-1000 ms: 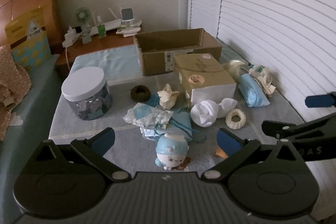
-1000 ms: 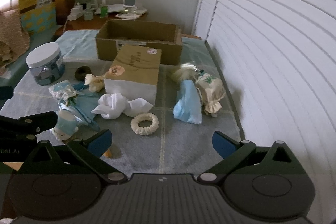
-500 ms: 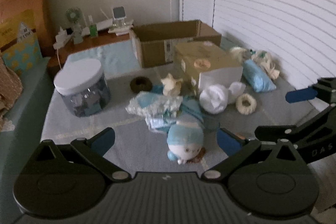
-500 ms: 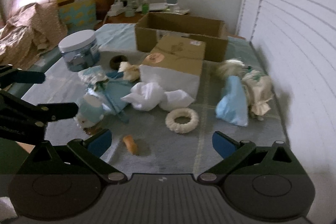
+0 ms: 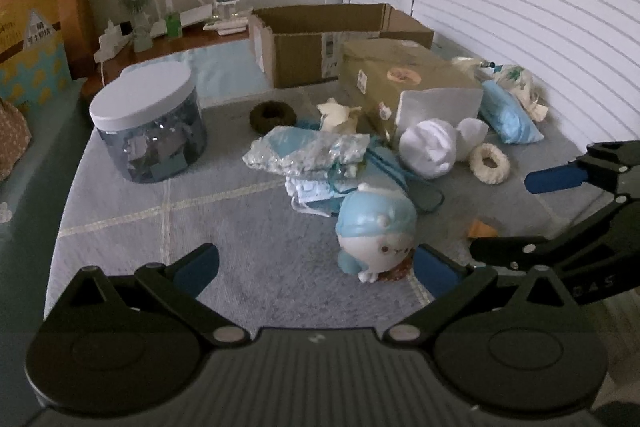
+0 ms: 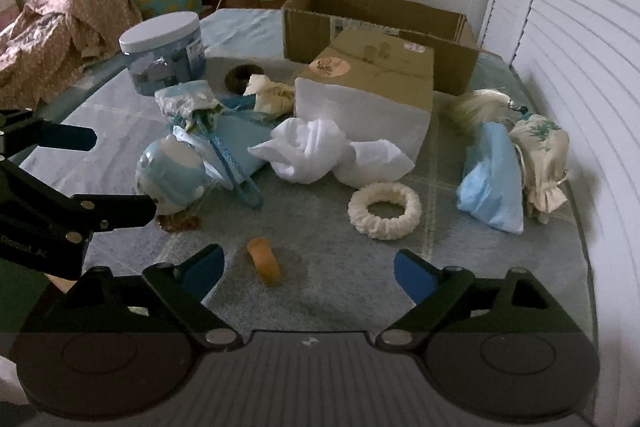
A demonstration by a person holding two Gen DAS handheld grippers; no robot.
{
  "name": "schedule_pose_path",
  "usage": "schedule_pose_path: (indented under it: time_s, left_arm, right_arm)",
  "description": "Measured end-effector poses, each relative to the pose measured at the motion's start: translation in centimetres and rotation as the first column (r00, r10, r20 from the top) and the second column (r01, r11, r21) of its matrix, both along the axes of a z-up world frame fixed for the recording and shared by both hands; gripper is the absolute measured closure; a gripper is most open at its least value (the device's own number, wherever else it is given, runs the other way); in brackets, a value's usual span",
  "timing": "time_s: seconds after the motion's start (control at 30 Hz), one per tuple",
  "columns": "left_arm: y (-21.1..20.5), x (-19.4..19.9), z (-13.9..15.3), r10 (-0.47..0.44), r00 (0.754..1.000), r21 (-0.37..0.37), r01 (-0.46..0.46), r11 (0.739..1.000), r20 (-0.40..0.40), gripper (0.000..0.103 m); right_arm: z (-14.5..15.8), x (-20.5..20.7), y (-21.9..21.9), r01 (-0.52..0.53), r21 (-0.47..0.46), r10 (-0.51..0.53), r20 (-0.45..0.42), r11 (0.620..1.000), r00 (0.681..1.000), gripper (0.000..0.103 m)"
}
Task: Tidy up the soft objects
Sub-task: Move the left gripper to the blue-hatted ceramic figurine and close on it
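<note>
left gripper (image 5: 316,269): jaws spread wide, nothing pinched; blue-and-white plush toy (image 5: 375,229) stands just ahead, close to the right-hand finger, not touched
right gripper (image 6: 308,269): jaws apart, have just been closing a little; small orange piece (image 6: 264,259) lies between the fingers, nearer the left one, pads not on it
surface: grey-blue checked cloth (image 5: 168,227) over the bed, all soft items lie on it
plush toy: front of the pile, upright, brown patch under its base
blue pile: crinkly blue bag (image 5: 308,151) and blue cloth with a cord, just behind the toy
white cloth (image 6: 308,153): bunched, touching the front of the closed brown box (image 6: 376,83)
cream scrunchie (image 6: 385,211): flat, just in front of the white cloth
dark scrunchie (image 5: 273,114): between the jar and the closed box
cream pouch (image 6: 272,95): beside the dark scrunchie, left of the closed box
right cluster: blue cloth bundle (image 6: 494,179), floral drawstring bag (image 6: 540,155), pale fur puff (image 6: 476,109), touching, near the louvred doors
open cardboard box (image 5: 332,39): behind the closed box, inside not visible
jar (image 5: 150,131): clear, white lid, left side, well apart from the pile
</note>
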State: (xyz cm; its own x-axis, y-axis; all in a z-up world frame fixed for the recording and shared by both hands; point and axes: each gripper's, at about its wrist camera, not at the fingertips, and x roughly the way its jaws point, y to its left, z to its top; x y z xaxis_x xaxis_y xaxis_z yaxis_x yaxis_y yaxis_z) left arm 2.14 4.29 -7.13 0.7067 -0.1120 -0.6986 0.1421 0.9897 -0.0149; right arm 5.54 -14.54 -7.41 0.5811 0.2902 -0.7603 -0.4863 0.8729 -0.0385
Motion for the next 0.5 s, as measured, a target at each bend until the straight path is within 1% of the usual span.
schedule_pose_path:
  time_s: [0.2,0.5]
  left_arm:
    - [-0.1,0.3,-0.3,-0.001,1.0,0.012,0.002,1.0,-0.01,0.001]
    - [-0.6,0.7,-0.2,-0.02,1.0,0.031,0.02,0.999,0.0,0.001]
  right_arm:
    - [-0.7,0.4,0.4,0.011,-0.028,-0.01,0.009,1.0,1.0,0.009]
    - [-0.6,0.2,-1.6,0.059,-0.043,-0.059,0.011,0.997,0.998,0.009]
